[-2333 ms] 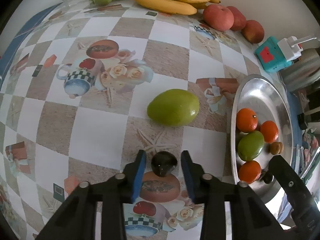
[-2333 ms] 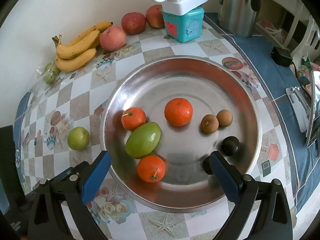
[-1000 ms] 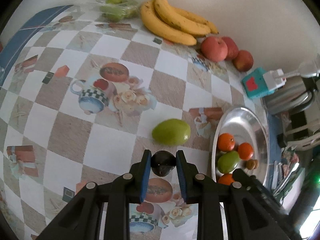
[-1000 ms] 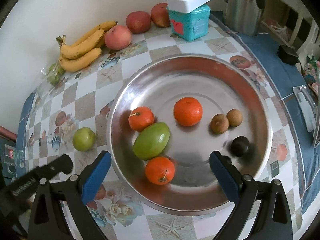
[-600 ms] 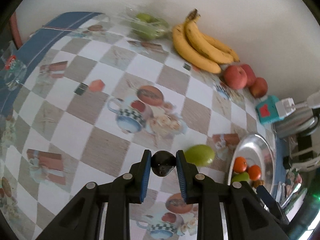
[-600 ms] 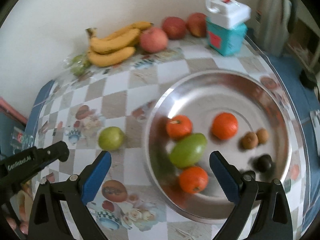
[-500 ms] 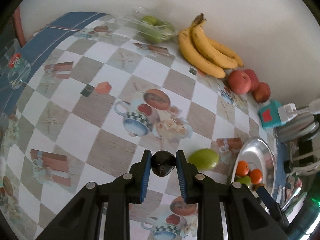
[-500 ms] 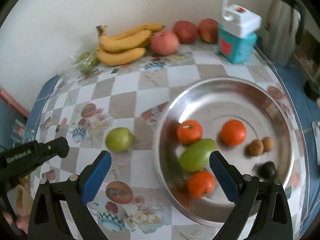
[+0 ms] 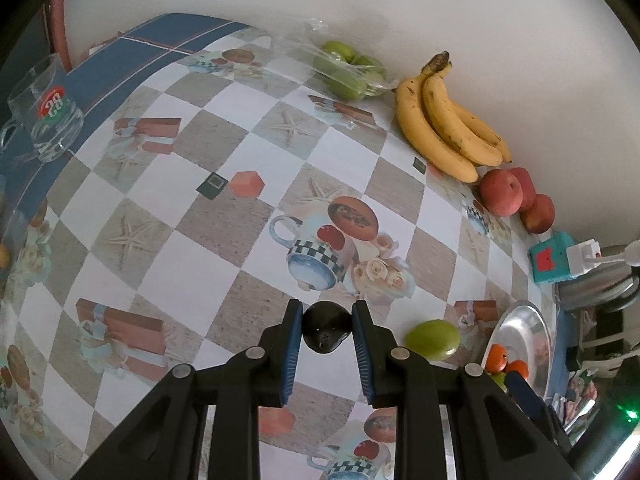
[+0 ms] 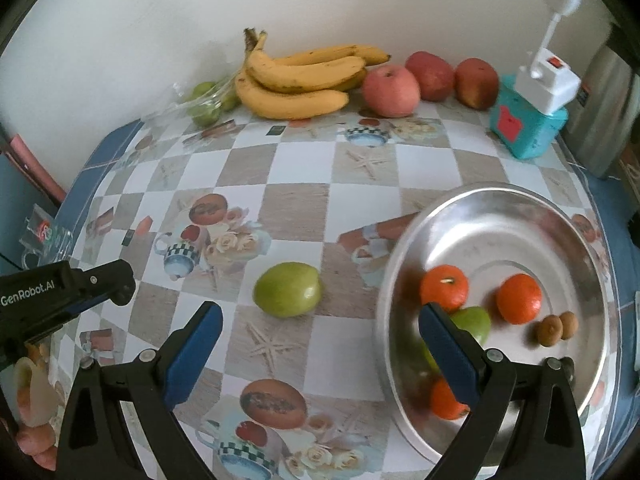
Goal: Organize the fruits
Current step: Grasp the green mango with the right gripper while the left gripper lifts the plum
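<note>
Both claws share one build: matte black plastic arms fixed with silver round-head screws, each finger faced with a ribbed blue pad. The left claw (image 9: pixel 326 334) and right claw (image 10: pixel 320 334) match; white "GenRobot.AI" lettering marks the left claw's black housing.

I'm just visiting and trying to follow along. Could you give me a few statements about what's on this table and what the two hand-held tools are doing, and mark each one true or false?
1. The left tool is clamped on a small dark fruit. True.
2. The right tool is holding an orange. False: its jaws stand wide apart with nothing between them.
3. A loose green fruit lies on the tablecloth, outside the metal tray. True.
4. The bananas are in the tray. False: they lie at the back by the wall, next to the red apples.
5. The tray holds three oranges. True.
</note>
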{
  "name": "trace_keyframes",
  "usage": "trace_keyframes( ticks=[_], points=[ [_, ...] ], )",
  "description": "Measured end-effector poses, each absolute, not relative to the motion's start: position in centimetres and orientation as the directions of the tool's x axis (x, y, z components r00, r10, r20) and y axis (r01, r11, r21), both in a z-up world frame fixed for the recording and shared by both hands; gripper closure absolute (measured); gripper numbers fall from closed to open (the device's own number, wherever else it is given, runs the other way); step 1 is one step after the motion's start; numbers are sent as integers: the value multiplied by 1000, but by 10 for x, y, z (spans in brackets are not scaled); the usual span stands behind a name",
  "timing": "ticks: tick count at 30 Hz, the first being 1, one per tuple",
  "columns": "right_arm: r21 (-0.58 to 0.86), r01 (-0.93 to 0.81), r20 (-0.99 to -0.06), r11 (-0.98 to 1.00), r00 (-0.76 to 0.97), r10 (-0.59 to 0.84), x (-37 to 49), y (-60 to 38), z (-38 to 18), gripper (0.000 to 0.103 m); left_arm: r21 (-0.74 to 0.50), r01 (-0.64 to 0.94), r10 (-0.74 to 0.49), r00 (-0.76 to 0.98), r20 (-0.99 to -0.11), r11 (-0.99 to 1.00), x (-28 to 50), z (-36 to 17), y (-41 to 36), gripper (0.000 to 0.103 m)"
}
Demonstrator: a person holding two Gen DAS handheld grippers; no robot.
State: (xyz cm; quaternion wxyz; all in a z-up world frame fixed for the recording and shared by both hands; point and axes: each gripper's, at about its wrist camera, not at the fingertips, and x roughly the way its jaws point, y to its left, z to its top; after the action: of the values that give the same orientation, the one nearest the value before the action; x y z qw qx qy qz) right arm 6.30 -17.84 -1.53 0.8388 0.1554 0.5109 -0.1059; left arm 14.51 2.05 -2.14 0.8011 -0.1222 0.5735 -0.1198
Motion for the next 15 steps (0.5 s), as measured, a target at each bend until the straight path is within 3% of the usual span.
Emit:
trace_keyframes(
  ticks=[15],
  points=[
    [105, 279, -906, 954, 423, -24, 90, -158, -32, 5, -324, 7, -312, 285, -906, 946, 152, -39, 29, 76]
  ],
)
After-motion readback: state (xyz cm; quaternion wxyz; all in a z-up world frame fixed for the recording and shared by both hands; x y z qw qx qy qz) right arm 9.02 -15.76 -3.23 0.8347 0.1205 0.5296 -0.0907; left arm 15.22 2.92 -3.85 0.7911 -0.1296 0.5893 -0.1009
